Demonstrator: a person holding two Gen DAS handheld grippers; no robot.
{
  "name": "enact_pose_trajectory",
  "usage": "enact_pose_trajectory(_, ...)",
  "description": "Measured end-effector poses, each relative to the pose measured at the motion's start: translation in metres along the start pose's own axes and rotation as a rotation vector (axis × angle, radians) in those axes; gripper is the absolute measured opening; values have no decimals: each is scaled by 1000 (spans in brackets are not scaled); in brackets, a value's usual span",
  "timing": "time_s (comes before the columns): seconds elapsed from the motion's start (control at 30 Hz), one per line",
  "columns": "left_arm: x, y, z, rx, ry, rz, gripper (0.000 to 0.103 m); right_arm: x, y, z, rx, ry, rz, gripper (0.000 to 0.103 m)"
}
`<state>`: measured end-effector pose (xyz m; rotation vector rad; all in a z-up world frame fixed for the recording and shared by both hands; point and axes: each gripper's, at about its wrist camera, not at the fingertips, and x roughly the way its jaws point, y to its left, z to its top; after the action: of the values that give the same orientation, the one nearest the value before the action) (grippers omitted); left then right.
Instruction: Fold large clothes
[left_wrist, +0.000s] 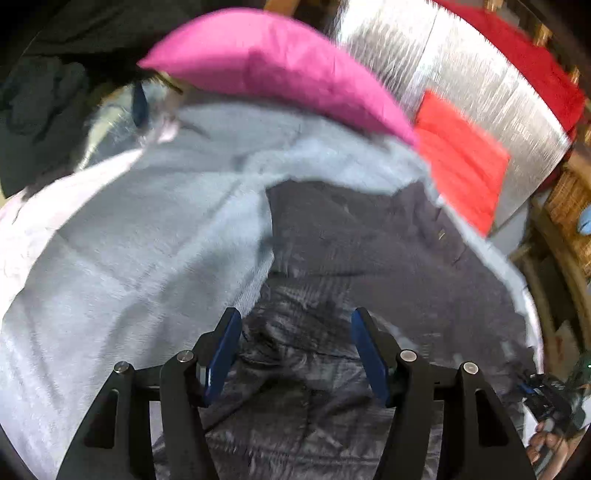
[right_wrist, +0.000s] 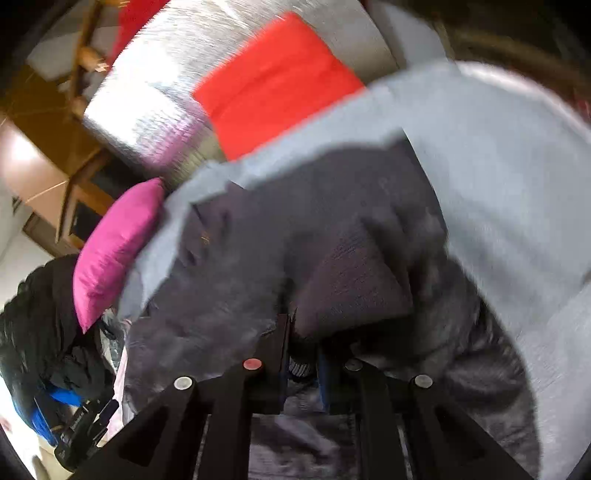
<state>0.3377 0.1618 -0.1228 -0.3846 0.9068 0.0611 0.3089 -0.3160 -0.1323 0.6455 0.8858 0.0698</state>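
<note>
A: Left gripper (left_wrist: 295, 350)?
B: Released, hovering over dark garment (left_wrist: 369, 236), frame centre, on grey blanket (left_wrist: 129, 240).
A: Right gripper (right_wrist: 301, 354)?
B: Clenched on garment fold (lower centre). Pink pillow (right_wrist: 110, 251) at left.

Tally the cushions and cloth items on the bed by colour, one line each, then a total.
Pink cushion: 1
Red cushion: 1
Dark grey garment: 1
Light grey blanket: 1
Total: 4
</note>
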Motion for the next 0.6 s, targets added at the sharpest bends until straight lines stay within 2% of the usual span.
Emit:
enact_pose_trajectory(0.13, 28, -4, -5, 57, 66, 83, 65, 4, -14, -1, 49, 19, 65, 17)
enact_pose_trajectory(0.23, 20, 0, -3, 58, 53, 78, 65, 4, -18, 0, 47, 31, 89, 18)
enact_pose_trajectory(0.37, -1, 18, 2, -15, -17, 57, 65, 3, -23, 2, 85, 39, 113, 22)
enact_pose_trajectory(0.43, 9, 23, -1, -2, 38, 74, 65, 1, -21, 0, 75, 42, 105, 28)
enact_pose_trajectory(0.47, 15, 26, -1, -2, 70, 68, 66, 0, -21, -1, 70, 46, 106, 38)
enact_pose_trajectory(0.5, 23, 31, -3, -20, 106, 55, 66, -3, -20, -1, 64, 53, 116, 59)
enact_pose_trajectory(0.53, 24, 36, -3, -46, 122, 39, 66, -7, -19, -2, 59, 56, 128, 68)
enact_pose_trajectory(0.57, 23, 39, -3, -62, 116, 28, 65, -13, -15, -2, 46, 54, 138, 76)
enact_pose_trajectory(0.6, 20, 40, -3, -69, 110, 20, 64, -21, -10, -2, 21, 48, 121, 76)
